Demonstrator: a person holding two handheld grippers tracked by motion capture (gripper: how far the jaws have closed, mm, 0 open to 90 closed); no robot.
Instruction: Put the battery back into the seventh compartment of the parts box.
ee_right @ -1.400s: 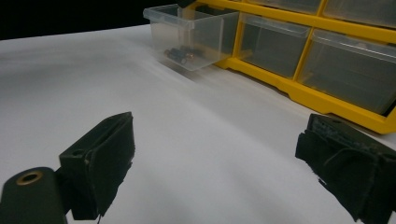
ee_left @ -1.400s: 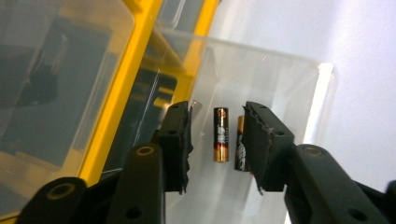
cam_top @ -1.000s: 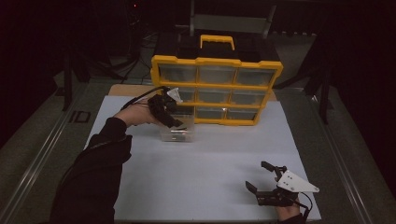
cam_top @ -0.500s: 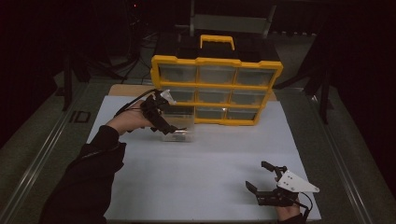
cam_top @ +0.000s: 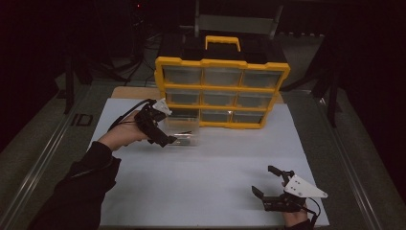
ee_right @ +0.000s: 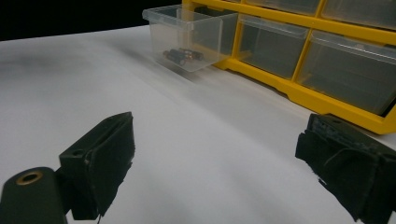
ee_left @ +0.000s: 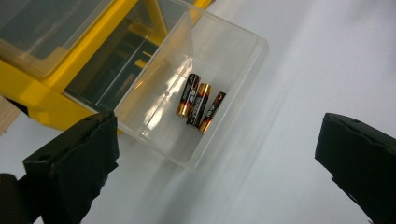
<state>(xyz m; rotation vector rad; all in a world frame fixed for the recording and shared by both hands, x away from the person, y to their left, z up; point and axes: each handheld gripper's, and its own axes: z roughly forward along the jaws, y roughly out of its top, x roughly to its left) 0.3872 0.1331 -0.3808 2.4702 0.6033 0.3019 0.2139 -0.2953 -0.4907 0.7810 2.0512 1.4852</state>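
Three batteries (ee_left: 200,103) are seen in the drawer (ee_left: 224,56), pulled from the organiser (cam_top: 222,91); both tongs, left (cam_top: 167,140) and right (cam_top: 268,181), are held apart, nothing clamped; unloading is judged pending

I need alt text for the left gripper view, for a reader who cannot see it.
A clear drawer pulled out of a yellow organizer holds three batteries lying side by side. The left gripper is open, its two black jaws wide apart over the white table, nothing between them.
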